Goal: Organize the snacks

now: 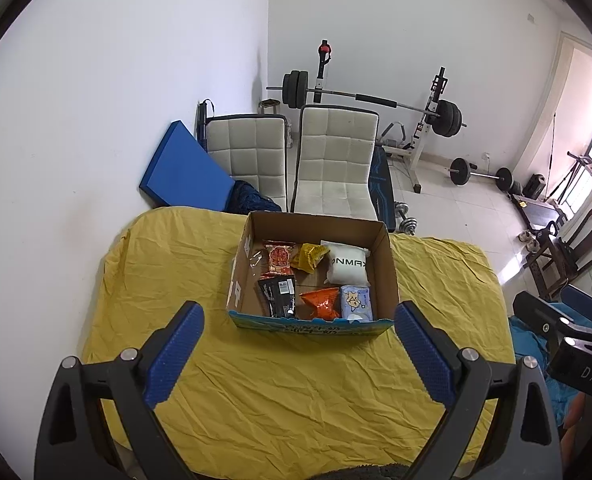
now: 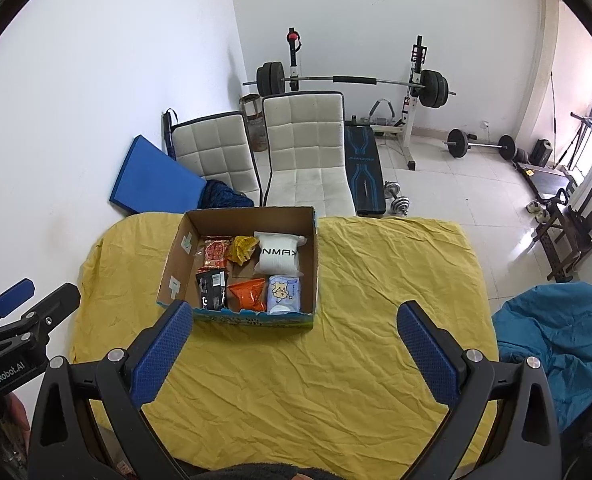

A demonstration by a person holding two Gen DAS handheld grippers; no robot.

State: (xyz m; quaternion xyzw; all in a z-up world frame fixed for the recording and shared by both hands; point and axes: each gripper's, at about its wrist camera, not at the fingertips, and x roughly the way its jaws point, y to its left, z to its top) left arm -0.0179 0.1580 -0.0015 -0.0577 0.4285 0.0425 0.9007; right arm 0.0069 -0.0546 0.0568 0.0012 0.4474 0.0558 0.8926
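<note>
An open cardboard box [image 1: 387, 264] [image 2: 176, 256] stands on the yellow cloth [image 1: 296, 380] [image 2: 335, 360] near the table's far edge. Inside lie a red snack pack [image 1: 280, 258] [image 2: 216, 252], a yellow packet [image 1: 309, 256] [image 2: 243, 249], a white pouch [image 1: 347, 266] [image 2: 278, 258], a black packet [image 1: 278, 294] [image 2: 212, 290], an orange bag [image 1: 321, 302] [image 2: 248, 294] and a pale blue pack [image 1: 355, 302] [image 2: 283, 294]. My left gripper [image 1: 297, 320] hangs open in front of the box, holding nothing. My right gripper [image 2: 296, 320] is open too, empty, just short of the box's near wall.
Two white padded chairs [image 1: 335, 164] [image 2: 303, 148] stand behind the table, with a blue mat [image 1: 180, 168] against the wall. A barbell rack [image 1: 427, 120], loose weights and a bench fill the floor beyond. A blue beanbag [image 2: 555, 340] sits right of the table.
</note>
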